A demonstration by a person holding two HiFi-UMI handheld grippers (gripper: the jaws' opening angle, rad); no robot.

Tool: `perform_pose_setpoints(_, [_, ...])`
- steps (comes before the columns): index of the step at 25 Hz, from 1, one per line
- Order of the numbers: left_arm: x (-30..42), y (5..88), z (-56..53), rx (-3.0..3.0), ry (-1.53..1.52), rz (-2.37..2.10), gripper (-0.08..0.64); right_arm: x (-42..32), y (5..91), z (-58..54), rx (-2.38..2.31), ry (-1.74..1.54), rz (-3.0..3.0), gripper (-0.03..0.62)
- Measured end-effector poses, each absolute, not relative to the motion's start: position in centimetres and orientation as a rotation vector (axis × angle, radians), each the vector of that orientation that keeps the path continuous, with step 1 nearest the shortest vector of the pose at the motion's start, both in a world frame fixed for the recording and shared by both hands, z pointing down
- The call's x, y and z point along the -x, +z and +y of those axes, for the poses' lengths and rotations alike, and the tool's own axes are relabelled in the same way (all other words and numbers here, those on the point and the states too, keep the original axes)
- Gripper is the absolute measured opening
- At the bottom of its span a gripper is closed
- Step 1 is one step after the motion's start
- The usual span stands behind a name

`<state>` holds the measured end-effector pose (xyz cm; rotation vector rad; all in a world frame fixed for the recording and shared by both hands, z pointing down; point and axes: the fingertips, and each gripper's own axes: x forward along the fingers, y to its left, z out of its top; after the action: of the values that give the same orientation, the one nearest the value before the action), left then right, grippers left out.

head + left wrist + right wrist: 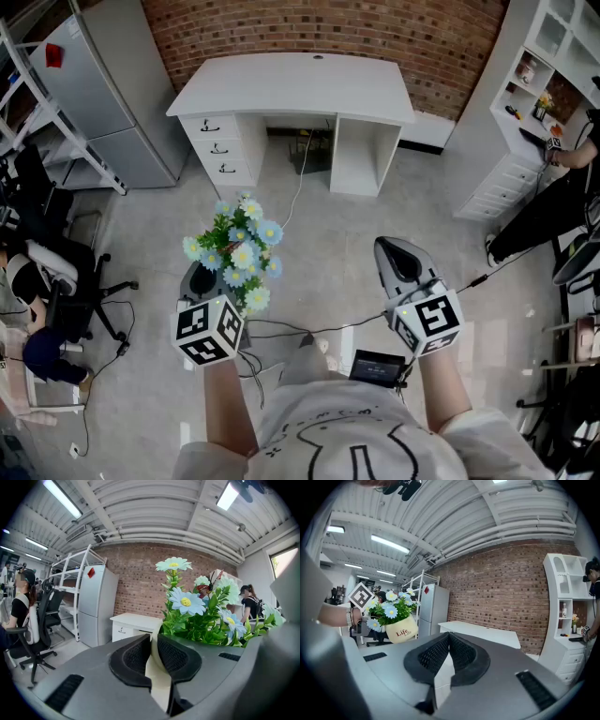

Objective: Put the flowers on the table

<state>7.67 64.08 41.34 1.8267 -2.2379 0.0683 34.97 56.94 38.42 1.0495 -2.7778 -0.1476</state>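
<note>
Flowers [239, 248] in left tool's [153, 640] tight pinch

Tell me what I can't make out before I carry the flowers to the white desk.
- Pot: the left gripper view shows only its cream rim between the jaws of the left gripper; in the head view the flowers cover it.
- Desk: the dark speck on its top, head view, is too small to identify.
- Pot's smaller print, right gripper view: too small to read.

wall [319, 23]: rough red brick | table [291, 84]: smooth matt white | pot [402, 631]: glossy cream | floor [356, 234]: smooth grey
</note>
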Motion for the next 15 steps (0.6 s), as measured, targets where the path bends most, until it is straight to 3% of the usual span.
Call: perform_pose_setpoints(15, [-8.7, 40.3, 60.1, -1.935, 0.145, -2.248, 0.054, -37.1, 37.4, 53.5, -1.193, -0.164, -2.754, 0.017])
